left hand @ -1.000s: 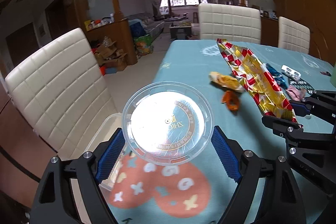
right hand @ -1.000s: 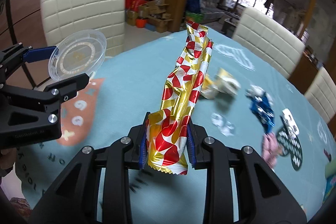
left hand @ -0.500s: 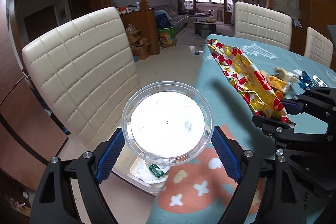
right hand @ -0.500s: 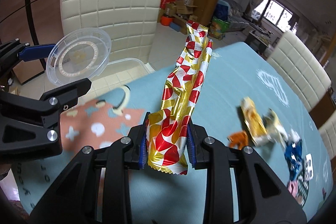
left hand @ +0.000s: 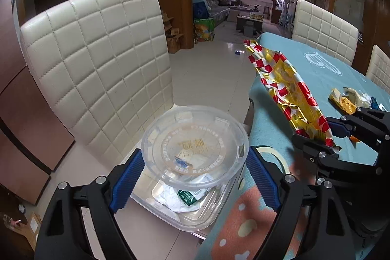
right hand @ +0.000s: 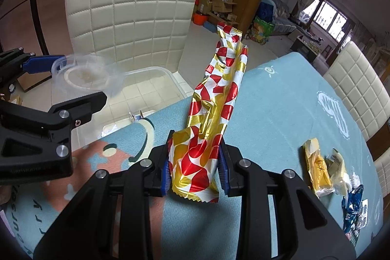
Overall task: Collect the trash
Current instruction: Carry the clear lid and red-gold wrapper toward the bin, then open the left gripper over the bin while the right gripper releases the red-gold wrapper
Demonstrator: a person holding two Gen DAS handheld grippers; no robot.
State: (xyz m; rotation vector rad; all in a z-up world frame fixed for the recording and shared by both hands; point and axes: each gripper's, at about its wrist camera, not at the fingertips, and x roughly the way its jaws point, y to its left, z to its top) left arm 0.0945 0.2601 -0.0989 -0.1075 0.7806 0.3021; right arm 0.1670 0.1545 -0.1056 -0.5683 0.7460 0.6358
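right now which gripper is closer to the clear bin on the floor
Left. The left gripper holds a clear lid directly over the bin; the right gripper holds the foil wrapper over the table.

- Clear bin (left hand: 202, 223), lower centre of the left wrist view: the clear lid (left hand: 195, 148) over it blurs its contents, white scraps and something green
- Lid print too faint to read
- Counter (right hand: 280, 113): cut off at the lower edge and right edge
- Small wrappers (right hand: 351, 206) at far right: too crumpled to identify
- Left tool (right hand: 73, 77): body runs off the left edge
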